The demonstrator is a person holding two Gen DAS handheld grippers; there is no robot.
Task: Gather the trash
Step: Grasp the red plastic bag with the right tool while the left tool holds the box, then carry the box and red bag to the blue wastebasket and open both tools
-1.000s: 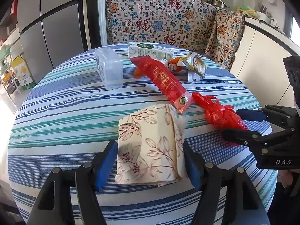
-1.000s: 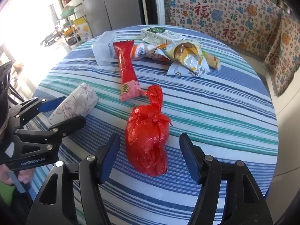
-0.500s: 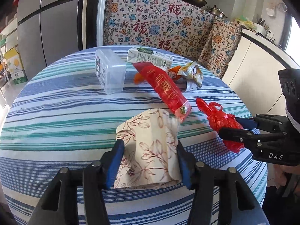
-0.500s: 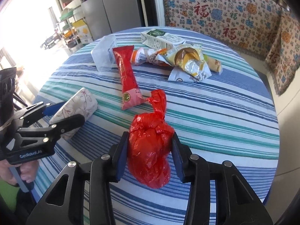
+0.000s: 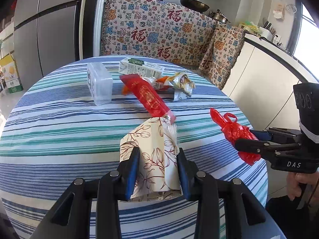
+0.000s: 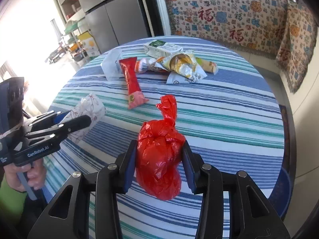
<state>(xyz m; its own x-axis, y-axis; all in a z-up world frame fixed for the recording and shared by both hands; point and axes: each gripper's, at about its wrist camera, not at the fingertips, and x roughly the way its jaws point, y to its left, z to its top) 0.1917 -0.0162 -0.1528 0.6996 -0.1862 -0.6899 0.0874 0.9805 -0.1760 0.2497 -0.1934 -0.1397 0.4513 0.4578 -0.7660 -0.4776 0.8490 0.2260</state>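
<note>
My left gripper is shut on a floral tissue pack, cream with brown leaves, lifted a little off the round striped table. My right gripper is shut on a knotted red plastic bag, which hangs above the cloth. In the left wrist view the right gripper holds the red bag at the right edge. In the right wrist view the left gripper grips the tissue pack at the left.
On the table lie a long red snack wrapper, a clear plastic box, a green-and-white carton and several crumpled wrappers. A patterned cloth covers the bench behind. A fridge stands at far left.
Both grippers closed on their items: the left on the tissue pack, the right on the red bag. Both then rose a little, lifting the items off the table.
</note>
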